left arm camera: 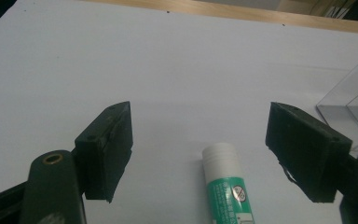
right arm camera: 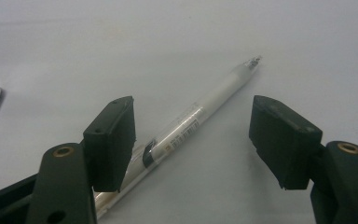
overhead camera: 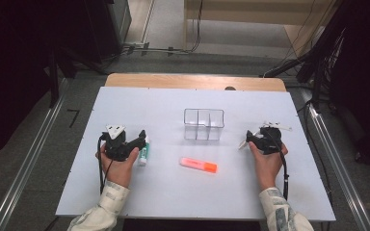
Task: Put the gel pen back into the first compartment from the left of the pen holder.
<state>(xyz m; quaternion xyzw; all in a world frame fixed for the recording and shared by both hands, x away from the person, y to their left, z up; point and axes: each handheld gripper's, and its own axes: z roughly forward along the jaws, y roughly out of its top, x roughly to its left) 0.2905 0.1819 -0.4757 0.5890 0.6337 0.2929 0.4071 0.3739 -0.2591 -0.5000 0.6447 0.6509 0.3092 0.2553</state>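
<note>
A green-and-white glue stick lies on the white table, cap end away from me, between the jaws of my left gripper. Those jaws stand wide and neither pad touches it. From above, the glue stick sits just right of my left gripper. A white pen lies slantwise between the jaws of my right gripper; they are open, with the left jaw hanging over the pen's near end. In the high view my right gripper points left over the pen.
A clear plastic box with three compartments stands mid-table; its corner shows at the right of the left gripper view. An orange highlighter lies in front of it. The table ends in a wooden strip at the back.
</note>
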